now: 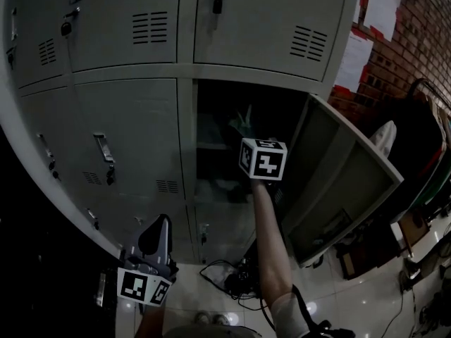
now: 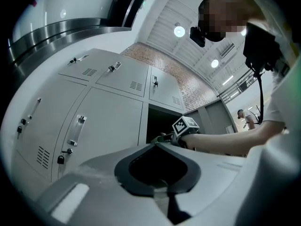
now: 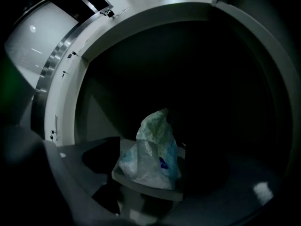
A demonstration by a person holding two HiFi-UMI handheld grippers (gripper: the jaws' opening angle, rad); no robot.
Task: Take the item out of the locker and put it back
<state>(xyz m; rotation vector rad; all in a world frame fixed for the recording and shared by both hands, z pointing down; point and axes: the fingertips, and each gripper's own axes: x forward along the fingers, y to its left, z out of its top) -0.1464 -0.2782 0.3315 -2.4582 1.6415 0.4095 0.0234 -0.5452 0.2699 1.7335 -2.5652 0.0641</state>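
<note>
Plastic bag (image 3: 153,147) is being pinched by right gripper (image 3: 151,171) inside open locker (image 1: 186,139), interior too dark to read; left gripper (image 2: 156,146) is being held below locker, jaws together, empty.

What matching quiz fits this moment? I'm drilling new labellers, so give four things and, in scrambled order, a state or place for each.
1. left gripper
2. right gripper
3. locker door
4. plastic bag

A. swung open
B. between the right gripper's jaws
C. shut on nothing, held low
D. reaching into the open locker

Pairs: 1-C, 2-D, 3-A, 4-B
</note>
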